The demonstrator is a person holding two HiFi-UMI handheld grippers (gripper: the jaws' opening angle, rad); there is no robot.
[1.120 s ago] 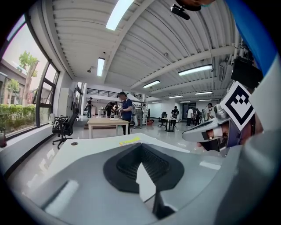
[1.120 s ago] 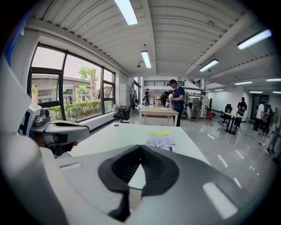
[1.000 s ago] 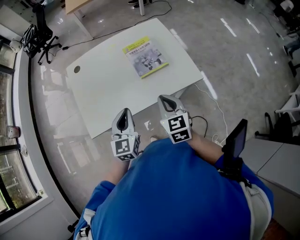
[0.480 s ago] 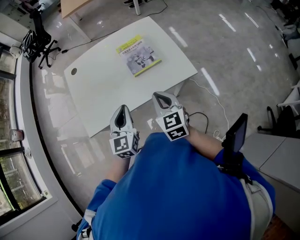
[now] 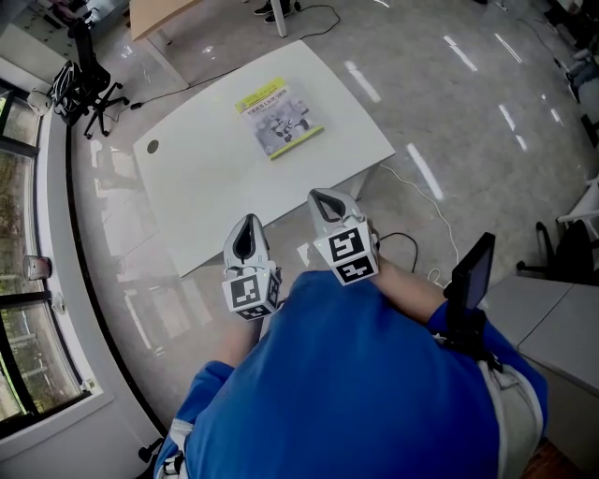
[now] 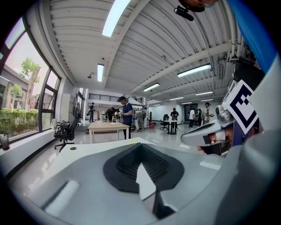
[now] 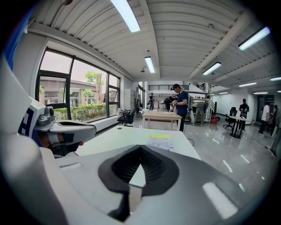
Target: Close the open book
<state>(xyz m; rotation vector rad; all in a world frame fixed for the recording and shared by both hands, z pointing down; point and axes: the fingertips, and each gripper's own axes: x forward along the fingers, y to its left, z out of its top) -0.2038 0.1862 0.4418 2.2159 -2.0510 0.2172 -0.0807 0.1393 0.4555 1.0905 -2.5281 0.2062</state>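
Observation:
The book (image 5: 278, 119) lies flat on the far part of the white table (image 5: 206, 187), one printed face up with a yellow band along its far edge. It also shows small and far off in the right gripper view (image 7: 160, 141). My left gripper (image 5: 248, 224) (image 6: 141, 148) and right gripper (image 5: 325, 199) (image 7: 140, 149) hang side by side close to my body, short of the table's near edge. Both are shut, nothing between the pads. Each shows in the other's view: the right gripper (image 6: 206, 132), the left gripper (image 7: 70, 129).
A black office chair (image 5: 84, 65) stands beyond the table's far left corner and a wooden table (image 5: 159, 11) behind it. A cable (image 5: 402, 241) runs over the glossy floor at the right. Windows (image 5: 19, 187) line the left side. People stand at far tables.
Both grippers stay shut near my body with hardly any shift. The head view has swung slightly; the book has not moved on the table.

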